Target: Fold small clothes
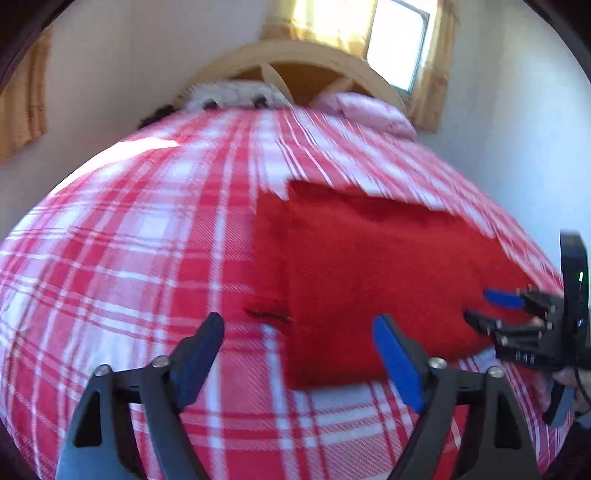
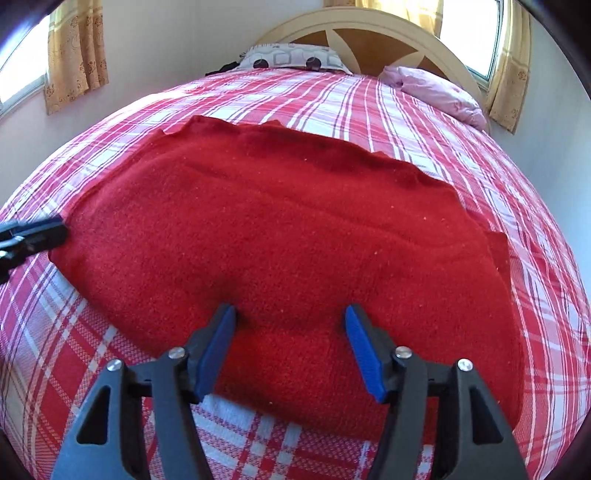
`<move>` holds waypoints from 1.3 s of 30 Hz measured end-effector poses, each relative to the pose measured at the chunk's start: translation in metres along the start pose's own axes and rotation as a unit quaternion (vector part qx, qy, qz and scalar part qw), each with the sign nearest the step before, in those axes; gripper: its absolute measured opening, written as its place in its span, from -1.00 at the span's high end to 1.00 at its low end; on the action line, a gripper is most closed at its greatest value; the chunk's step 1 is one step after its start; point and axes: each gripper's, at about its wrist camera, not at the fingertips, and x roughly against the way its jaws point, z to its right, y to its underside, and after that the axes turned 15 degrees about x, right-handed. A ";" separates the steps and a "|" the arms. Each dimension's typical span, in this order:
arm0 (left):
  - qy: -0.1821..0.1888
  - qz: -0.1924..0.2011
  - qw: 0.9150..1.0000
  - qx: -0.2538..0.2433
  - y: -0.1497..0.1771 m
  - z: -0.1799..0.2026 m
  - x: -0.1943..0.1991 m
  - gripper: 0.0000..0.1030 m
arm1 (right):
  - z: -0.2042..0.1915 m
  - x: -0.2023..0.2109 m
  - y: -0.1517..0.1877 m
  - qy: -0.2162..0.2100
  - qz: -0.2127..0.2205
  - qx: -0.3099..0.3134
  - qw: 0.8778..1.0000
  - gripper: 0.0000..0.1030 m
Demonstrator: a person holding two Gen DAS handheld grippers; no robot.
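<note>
Red knit fills most of what I see from my left claw's camera: the folded red garment (image 1: 369, 280) lies flat on the plaid bedspread (image 1: 129, 258), a red-and-white check that covers the whole bed. My left gripper (image 1: 297, 325) stands wide, with nothing between its fingers; one tip hangs over bare plaid, the other, blue-padded, over the garment's near left part. This view is blurred. At the right edge my right gripper (image 1: 480, 306) reaches in over the garment's right side, its fingers parted. Beyond the bed I make out a wooden headboard (image 1: 295, 62), a pink pillow (image 1: 369, 110) against it, and a bright window (image 1: 399, 40) with yellow curtains.

Through the right camera the picture is sharp. The red garment (image 2: 288, 229) spreads across the middle of the plaid bedspread (image 2: 74, 350), a roughly rectangular fold with a lower layer peeking out along its right edge. My right gripper (image 2: 290, 321) is open at a middling width, its blue pads (image 2: 364, 354) straddling the garment's near edge; whether the tips press into the knit or hover just above it I cannot tell, but they do not pinch it. My left gripper (image 2: 33, 236) shows as a dark tip at the far left, just beside the garment's left edge. The headboard (image 2: 369, 33), a patterned pillow (image 2: 291, 55) and the pink pillow (image 2: 439, 92) sit at the far end.
</note>
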 end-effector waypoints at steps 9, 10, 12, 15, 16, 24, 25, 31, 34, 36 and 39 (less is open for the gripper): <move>-0.069 -0.016 0.994 0.079 -0.024 -0.059 -0.012 -0.64 | -0.007 0.015 -0.009 -0.009 -0.003 -0.009 1.000 -0.30; -0.078 -0.020 0.993 0.082 -0.023 -0.062 -0.015 -0.64 | -0.012 0.018 -0.012 -0.017 0.002 -0.005 1.000 -0.30; -0.082 -0.028 0.992 0.087 -0.021 -0.067 -0.019 -0.64 | -0.030 0.026 -0.018 -0.015 0.012 0.023 1.000 -0.30; -0.089 -0.041 0.992 0.080 -0.013 -0.069 -0.024 -0.64 | -0.059 0.036 -0.028 -0.014 0.037 0.071 0.997 -0.30; -0.089 -0.045 0.992 0.079 -0.011 -0.069 -0.025 -0.64 | -0.069 0.038 -0.031 -0.016 0.043 0.086 0.995 -0.30; -0.057 -0.044 0.992 0.101 -0.012 -0.079 -0.021 -0.64 | -0.133 0.035 -0.044 -0.009 0.058 0.182 0.982 -0.29; -0.053 -0.044 0.992 0.106 -0.012 -0.080 -0.020 -0.64 | -0.138 0.034 -0.044 -0.008 0.057 0.188 0.981 -0.29; -0.024 -0.038 0.990 0.134 -0.013 -0.089 -0.015 -0.64 | -0.165 0.030 -0.048 -0.010 0.058 0.221 0.974 -0.29; -0.016 -0.037 0.989 0.140 -0.013 -0.091 -0.013 -0.64 | -0.178 0.026 -0.049 -0.002 0.058 0.245 0.968 -0.29; -0.009 -0.036 0.989 0.146 -0.013 -0.092 -0.012 -0.64 | -0.185 0.021 -0.051 0.015 0.058 0.261 0.964 -0.29; 0.003 -0.035 0.987 0.158 -0.013 -0.097 -0.011 -0.64 | -0.196 0.012 -0.052 0.052 0.064 0.284 0.955 -0.28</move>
